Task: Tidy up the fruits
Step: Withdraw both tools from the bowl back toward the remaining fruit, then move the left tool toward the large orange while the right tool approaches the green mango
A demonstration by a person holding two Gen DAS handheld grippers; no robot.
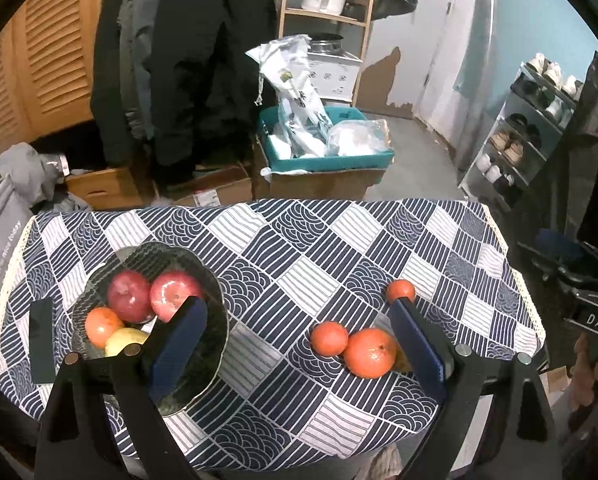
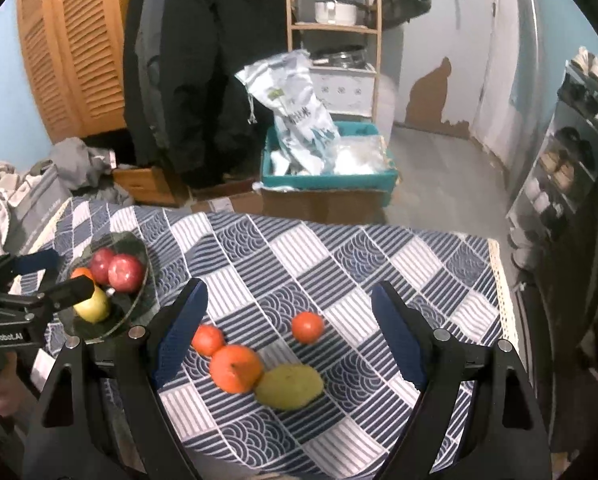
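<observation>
Yellow-green fruit [image 1: 402, 362] behind right finger

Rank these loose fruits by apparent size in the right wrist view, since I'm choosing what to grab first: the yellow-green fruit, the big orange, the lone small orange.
1. yellow-green fruit
2. big orange, nearly as large
3. lone small orange, though it lies farther from the camera

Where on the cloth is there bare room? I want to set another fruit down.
Free: the far half of the tablecloth, beyond the lone small orange, and the strip between the glass bowl and the loose fruit. Crowded: the bowl, and around the big orange and yellow-green fruit.
</observation>
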